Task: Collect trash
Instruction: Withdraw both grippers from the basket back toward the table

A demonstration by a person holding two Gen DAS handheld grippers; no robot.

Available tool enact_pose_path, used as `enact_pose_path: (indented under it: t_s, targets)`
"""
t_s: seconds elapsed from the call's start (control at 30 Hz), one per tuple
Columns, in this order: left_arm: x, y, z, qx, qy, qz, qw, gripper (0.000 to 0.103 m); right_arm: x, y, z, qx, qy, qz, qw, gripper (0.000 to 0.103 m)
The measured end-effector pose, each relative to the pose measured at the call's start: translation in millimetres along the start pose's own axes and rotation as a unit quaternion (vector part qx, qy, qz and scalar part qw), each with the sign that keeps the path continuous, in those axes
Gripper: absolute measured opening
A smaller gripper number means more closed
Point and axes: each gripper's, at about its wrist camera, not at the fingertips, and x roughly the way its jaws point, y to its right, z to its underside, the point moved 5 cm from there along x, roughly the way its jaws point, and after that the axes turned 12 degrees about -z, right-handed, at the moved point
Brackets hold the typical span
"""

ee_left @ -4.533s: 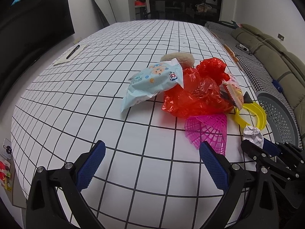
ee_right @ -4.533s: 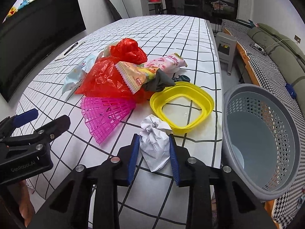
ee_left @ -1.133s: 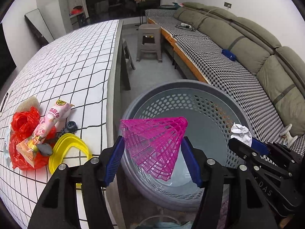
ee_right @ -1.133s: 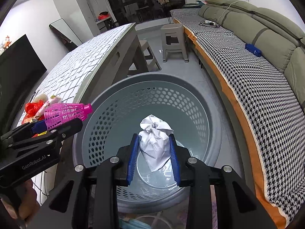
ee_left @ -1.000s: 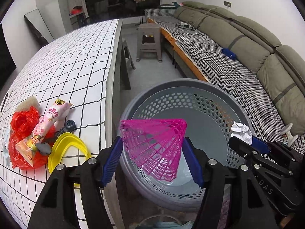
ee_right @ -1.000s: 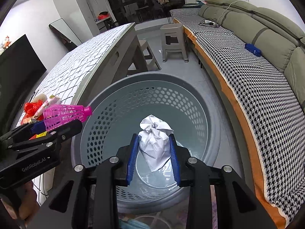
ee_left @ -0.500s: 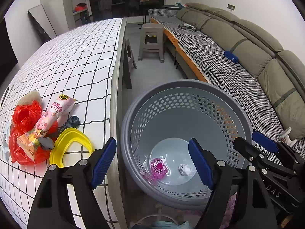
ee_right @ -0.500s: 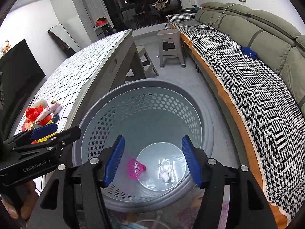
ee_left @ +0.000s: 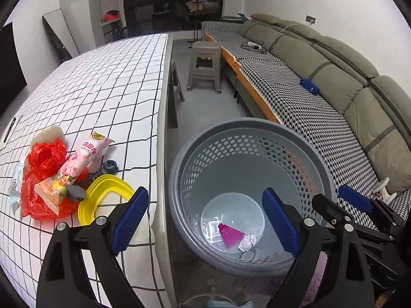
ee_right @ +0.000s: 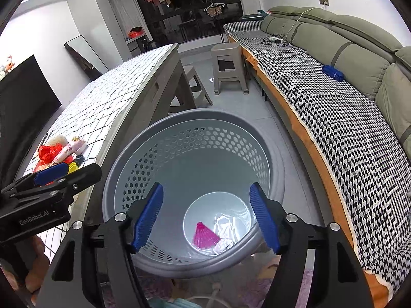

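Observation:
A grey perforated basket stands on the floor beside the table; it also shows in the right wrist view. On its bottom lie a pink mesh piece and a crumpled white paper ball. My left gripper is open and empty above the basket's near rim. My right gripper is open and empty above the basket. On the table remain a red plastic bag, a pink snack packet and a yellow ring.
The white grid-cloth table ends just left of the basket. A grey stool stands behind on the floor. A sofa with a houndstooth cover runs along the right. A black screen stands at far left.
Both grippers opened over the basket; the pink mesh piece and the paper ball dropped in and now lie on its bottom. Both grippers have since lifted slightly.

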Motion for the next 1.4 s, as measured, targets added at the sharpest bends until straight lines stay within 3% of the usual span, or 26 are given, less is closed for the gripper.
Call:
enact_pose_path:
  t_s: [0.77,1.4]
  targets:
    - [-35.5,-33.7,7.2,-0.032,0.042,0.003,0.9986,0.095,-27.2,-30.6,9.6,-0.019,0.024,0.001,1.0,0.07]
    - [-50.7,-112.5,29.8,-0.084,0.05,-0.049,0.994,0.096,1.5,-100.2,21.3,-0.071,0.005,-0.052,0.996,0.07]
